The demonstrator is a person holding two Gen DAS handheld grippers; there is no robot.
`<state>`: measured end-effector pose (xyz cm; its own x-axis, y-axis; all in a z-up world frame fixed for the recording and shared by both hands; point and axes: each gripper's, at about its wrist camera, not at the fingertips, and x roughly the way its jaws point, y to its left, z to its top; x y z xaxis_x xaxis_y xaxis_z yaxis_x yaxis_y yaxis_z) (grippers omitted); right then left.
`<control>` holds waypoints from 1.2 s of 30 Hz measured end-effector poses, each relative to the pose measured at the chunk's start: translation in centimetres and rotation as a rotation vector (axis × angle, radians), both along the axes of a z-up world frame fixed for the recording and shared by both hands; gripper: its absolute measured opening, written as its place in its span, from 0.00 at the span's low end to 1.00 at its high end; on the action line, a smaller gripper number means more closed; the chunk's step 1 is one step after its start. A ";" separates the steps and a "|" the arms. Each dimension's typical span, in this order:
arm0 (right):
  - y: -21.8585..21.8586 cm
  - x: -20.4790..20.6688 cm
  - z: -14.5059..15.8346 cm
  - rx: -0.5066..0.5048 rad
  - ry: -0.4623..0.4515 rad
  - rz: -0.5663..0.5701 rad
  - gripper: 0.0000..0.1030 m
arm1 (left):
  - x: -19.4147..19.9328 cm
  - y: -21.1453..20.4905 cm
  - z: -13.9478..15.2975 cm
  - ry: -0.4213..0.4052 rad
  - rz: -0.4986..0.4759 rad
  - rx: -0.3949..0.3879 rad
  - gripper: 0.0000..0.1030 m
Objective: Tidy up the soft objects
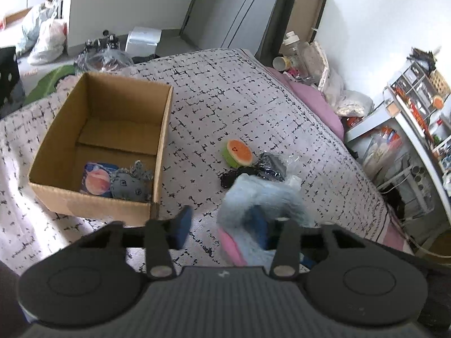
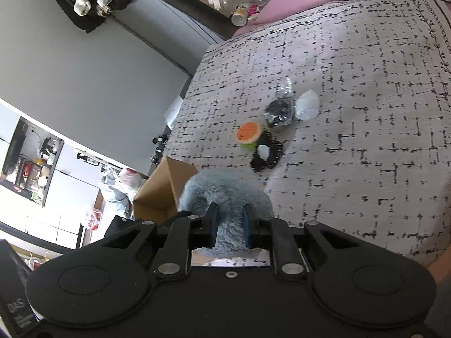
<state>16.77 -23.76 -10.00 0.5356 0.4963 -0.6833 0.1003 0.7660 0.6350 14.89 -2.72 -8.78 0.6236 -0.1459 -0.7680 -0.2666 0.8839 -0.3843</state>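
A fluffy light-blue plush (image 1: pixel 262 194) with a pink part hangs over the bed, just right of the cardboard box (image 1: pixel 93 200). My right gripper (image 2: pixel 229 226) is shut on the same plush (image 2: pixel 222 188). My left gripper (image 1: pixel 222 225) is open, with the plush draped over its right finger. The box holds a peach-print soft toy (image 1: pixel 97 180) and a grey plush (image 1: pixel 129 183). A watermelon-slice plush (image 1: pixel 238 153) lies on the bed beyond, and it also shows in the right wrist view (image 2: pixel 248 134).
A black crochet piece (image 2: pixel 266 156) and a plastic-wrapped dark item (image 2: pixel 282 109) lie beside the watermelon plush on the patterned bedspread (image 1: pixel 239 90). Bottles and bags crowd the bed's far corner (image 1: pixel 304 56). A shelf unit (image 1: pixel 417 107) stands at the right.
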 end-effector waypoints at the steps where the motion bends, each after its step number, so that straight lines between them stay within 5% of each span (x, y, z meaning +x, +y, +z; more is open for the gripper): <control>1: 0.4 0.1 0.2 0.003 -0.005 0.006 0.14 | 0.1 0.2 0.0 0.000 -0.002 -0.010 0.19; 6: 2.3 0.5 1.8 0.019 -0.054 0.027 0.00 | 0.4 1.5 0.6 -0.025 0.010 -0.013 0.00; 18: 3.0 2.0 0.8 0.006 -0.024 0.002 0.01 | 1.5 3.4 -0.2 0.006 0.008 -0.028 0.00; 23: 1.4 2.3 -1.3 -0.009 0.053 -0.023 0.08 | 1.5 3.5 -0.7 0.033 0.006 0.000 0.03; 27: 1.6 2.3 -3.1 -0.007 0.113 -0.007 0.34 | 1.3 4.0 -1.1 0.054 0.016 -0.003 0.04; 36: 5.1 2.2 -6.7 0.041 0.220 0.106 0.50 | 0.5 5.9 -1.6 0.111 0.060 0.011 0.09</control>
<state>18.99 -18.69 -16.68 0.3194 0.5714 -0.7560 0.1602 0.7537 0.6374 15.36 3.14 -10.43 0.5418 -0.1022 -0.8342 -0.3592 0.8692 -0.3398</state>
